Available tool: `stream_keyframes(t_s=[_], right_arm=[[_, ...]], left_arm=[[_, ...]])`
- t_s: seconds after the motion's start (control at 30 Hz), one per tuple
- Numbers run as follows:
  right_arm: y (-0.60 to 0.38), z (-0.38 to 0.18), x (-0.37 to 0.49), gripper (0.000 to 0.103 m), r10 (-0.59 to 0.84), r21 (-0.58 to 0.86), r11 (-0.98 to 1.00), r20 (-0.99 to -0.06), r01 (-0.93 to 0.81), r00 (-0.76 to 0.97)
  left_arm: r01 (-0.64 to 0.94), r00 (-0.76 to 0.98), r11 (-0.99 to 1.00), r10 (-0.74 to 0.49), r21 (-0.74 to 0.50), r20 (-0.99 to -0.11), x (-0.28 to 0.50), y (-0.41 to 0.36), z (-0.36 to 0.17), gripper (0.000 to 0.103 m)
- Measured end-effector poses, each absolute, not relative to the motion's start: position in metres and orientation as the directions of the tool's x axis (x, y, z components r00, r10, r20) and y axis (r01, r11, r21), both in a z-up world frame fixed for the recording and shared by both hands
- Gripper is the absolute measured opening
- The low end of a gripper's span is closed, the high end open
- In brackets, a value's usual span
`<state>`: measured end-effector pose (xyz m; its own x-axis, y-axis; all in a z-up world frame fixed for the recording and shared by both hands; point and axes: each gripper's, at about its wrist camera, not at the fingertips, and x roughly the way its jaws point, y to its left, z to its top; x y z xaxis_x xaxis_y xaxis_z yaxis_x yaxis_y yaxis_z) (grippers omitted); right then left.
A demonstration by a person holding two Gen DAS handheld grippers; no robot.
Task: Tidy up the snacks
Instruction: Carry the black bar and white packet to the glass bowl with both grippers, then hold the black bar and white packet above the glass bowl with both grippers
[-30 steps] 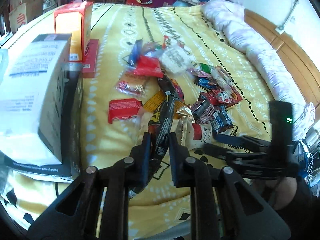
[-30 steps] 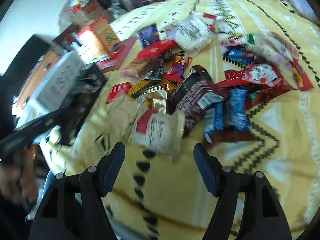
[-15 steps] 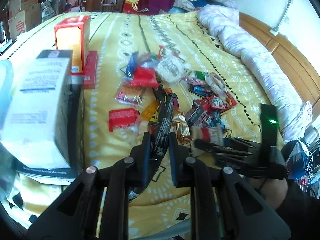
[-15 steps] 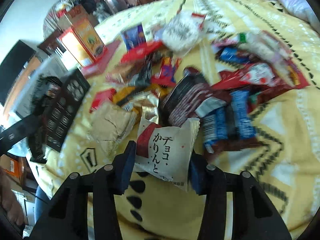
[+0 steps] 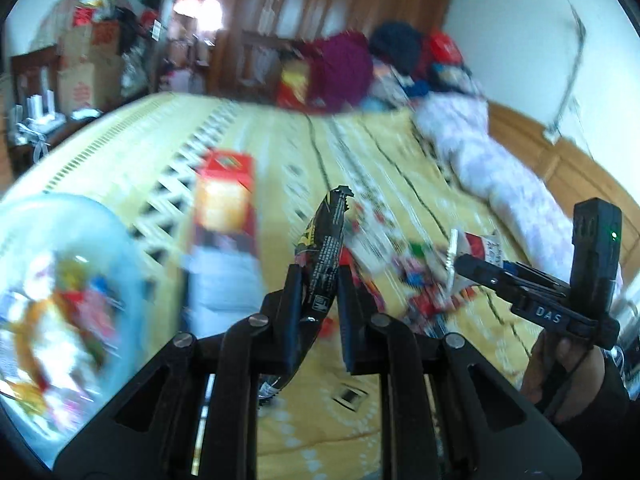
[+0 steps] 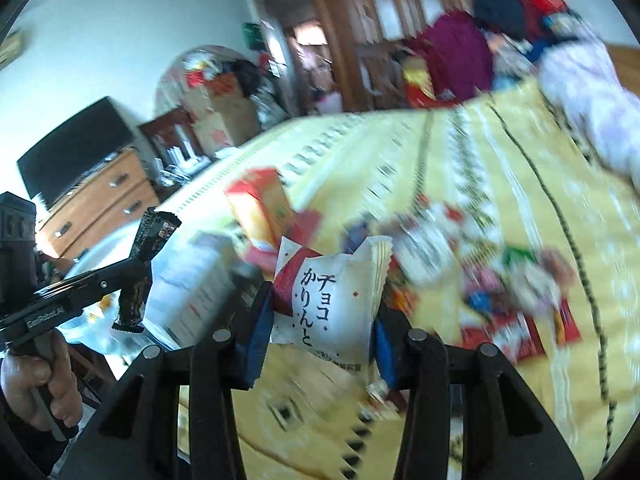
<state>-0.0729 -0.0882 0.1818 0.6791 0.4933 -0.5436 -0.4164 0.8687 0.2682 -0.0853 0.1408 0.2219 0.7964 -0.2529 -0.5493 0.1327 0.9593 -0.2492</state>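
Note:
My left gripper (image 5: 318, 276) is shut on a long black snack wrapper (image 5: 328, 232), which sticks up above the yellow bedspread (image 5: 360, 148). Between the pads of my right gripper (image 6: 324, 304) sits a white packet with a red corner and Japanese print (image 6: 332, 288), lifted off the bed. The right wrist view shows the left gripper (image 6: 136, 264) at the left, with the black wrapper (image 6: 154, 232) in it. The pile of loose snacks (image 6: 512, 296) lies blurred on the bed below and to the right.
A clear blue-tinted tub (image 5: 96, 224) holding several snacks is at the lower left. An orange-red box (image 5: 226, 196) and a white box (image 6: 188, 284) stand on the bed's left side. A pale rolled duvet (image 5: 500, 168) lies along the right edge.
The right gripper closed on the white packet and lifted it. Both grippers rose from the bed with their packets, and the views tilted up toward the room.

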Motion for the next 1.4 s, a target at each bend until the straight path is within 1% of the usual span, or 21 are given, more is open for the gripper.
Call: stream_keyframes(t_s=[0.13, 0.3, 0.43, 0.57, 0.73, 0.87, 1.1, 1.4], right_arm=[[-0.036, 0.222, -0.064, 0.048, 0.563, 0.235, 0.82, -0.491, -0.521, 0.665], [0.049, 0.267, -0.058, 0.048, 0.683, 0.222, 0.713, -0.435, -0.665, 0.587], [0.122, 0.283, -0.057, 0.048, 0.751, 0.216, 0.623, -0.433, -0.752, 0.498], [0.183, 0.284, -0.059, 0.048, 0.787, 0.227, 0.554, -0.456, -0.801, 0.415], [0.237, 0.274, -0.058, 0.048, 0.797, 0.24, 0.509, -0.494, -0.827, 0.347], [0.262, 0.263, -0.053, 0.048, 0.794, 0.254, 0.494, -0.521, -0.831, 0.313], [0.277, 0.246, -0.047, 0.048, 0.78, 0.258, 0.491, -0.556, -0.832, 0.287], [0.28, 0.244, -0.048, 0.048, 0.777, 0.259, 0.491, -0.561, -0.832, 0.284]], left_arm=[[0.014, 0.858, 0.968, -0.141, -0.251, -0.495, -0.097, 0.198, 0.246, 0.017], [-0.163, 0.886, 0.955, 0.03, -0.249, -0.463, -0.115, 0.278, 0.259, 0.017], [-0.28, 0.874, 0.921, 0.128, -0.27, -0.469, -0.125, 0.33, 0.253, 0.017], [-0.376, 0.843, 0.877, 0.189, -0.299, -0.503, -0.131, 0.371, 0.236, 0.017], [-0.426, 0.815, 0.851, 0.214, -0.308, -0.539, -0.131, 0.391, 0.22, 0.017], [-0.45, 0.795, 0.842, 0.225, -0.299, -0.563, -0.136, 0.397, 0.213, 0.017], [-0.468, 0.784, 0.828, 0.227, -0.31, -0.578, -0.138, 0.412, 0.206, 0.017], [-0.462, 0.786, 0.83, 0.22, -0.312, -0.578, -0.136, 0.414, 0.205, 0.017]])
